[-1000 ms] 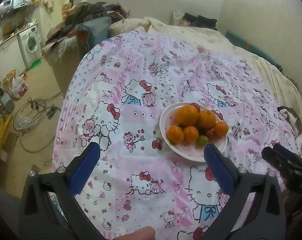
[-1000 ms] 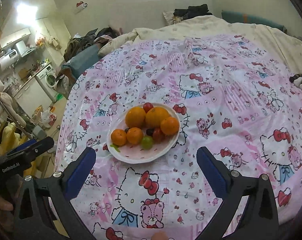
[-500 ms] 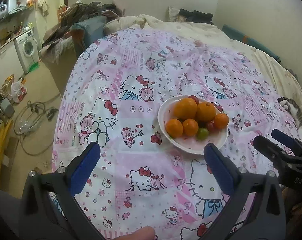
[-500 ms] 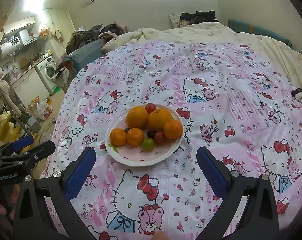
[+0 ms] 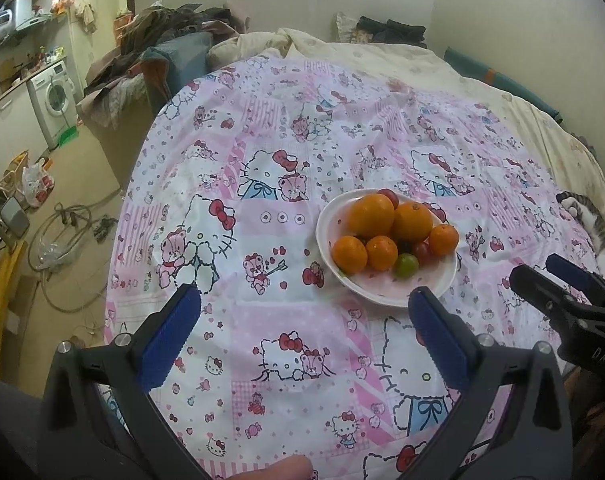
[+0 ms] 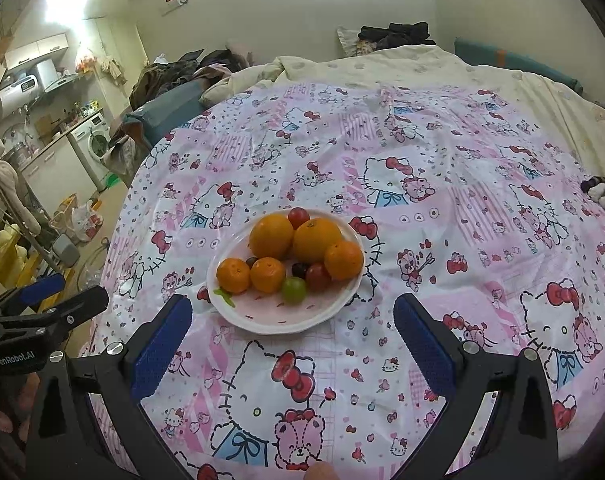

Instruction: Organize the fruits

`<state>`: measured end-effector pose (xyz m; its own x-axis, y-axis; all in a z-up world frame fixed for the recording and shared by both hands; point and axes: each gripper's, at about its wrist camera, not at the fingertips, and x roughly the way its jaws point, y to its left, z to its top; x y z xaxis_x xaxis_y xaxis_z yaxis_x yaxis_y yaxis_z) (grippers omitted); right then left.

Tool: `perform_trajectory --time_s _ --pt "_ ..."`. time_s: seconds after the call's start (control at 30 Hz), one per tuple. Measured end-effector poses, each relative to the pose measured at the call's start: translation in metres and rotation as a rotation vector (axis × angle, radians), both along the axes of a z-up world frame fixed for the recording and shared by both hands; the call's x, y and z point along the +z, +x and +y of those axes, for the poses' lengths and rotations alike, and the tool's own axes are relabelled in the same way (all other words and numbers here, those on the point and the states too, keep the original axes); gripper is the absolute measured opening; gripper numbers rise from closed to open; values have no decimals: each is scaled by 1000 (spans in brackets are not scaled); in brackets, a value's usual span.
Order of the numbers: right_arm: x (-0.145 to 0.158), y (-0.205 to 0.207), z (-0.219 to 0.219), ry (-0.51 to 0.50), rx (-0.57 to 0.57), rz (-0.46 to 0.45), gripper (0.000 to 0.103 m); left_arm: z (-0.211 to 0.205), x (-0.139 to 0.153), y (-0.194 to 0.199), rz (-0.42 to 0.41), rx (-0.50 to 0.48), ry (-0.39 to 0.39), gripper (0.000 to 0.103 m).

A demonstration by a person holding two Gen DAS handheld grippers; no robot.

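Observation:
A white plate [image 5: 422, 294] [image 6: 262, 320] sits on the pink Hello Kitty bedsheet [image 5: 286, 160] [image 6: 442, 208]. It holds two large oranges [image 5: 372, 216] [image 6: 271, 236], several small tangerines [image 5: 349, 254] [image 6: 233, 275], red cherry tomatoes [image 6: 318, 276], a dark grape and a green grape [image 5: 406, 266] [image 6: 294, 290]. My left gripper [image 5: 302, 332] is open and empty, hovering near and left of the plate. My right gripper [image 6: 292, 336] is open and empty, just in front of the plate. Each gripper shows in the other's view: the right [image 5: 562, 292], the left [image 6: 50, 300].
A cat [image 5: 590, 220] lies on the bed's right side. A cream duvet [image 6: 422, 68] and dark clothes [image 5: 390, 30] lie at the far end. The bed's left edge drops to a cluttered floor with cables [image 5: 62, 236] and a washing machine [image 5: 52, 98].
Both grippers have drifted slightly closer to the plate and the views have tilted a little. The jaws stay open and the fruit has not moved.

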<state>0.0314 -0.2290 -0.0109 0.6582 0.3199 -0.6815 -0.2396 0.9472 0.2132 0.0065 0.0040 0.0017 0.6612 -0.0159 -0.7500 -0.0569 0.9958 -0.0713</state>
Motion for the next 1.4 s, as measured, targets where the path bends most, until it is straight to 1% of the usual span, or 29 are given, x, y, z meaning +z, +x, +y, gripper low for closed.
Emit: perform_trajectory --time_s 0.93,1.4 --pt "2 -1 -2 -8 -11 -8 103 1 0 0 -2 3 0 102" --pt "3 0 -3 -13 -15 -10 103 -1 1 0 -7 -11 7 102"
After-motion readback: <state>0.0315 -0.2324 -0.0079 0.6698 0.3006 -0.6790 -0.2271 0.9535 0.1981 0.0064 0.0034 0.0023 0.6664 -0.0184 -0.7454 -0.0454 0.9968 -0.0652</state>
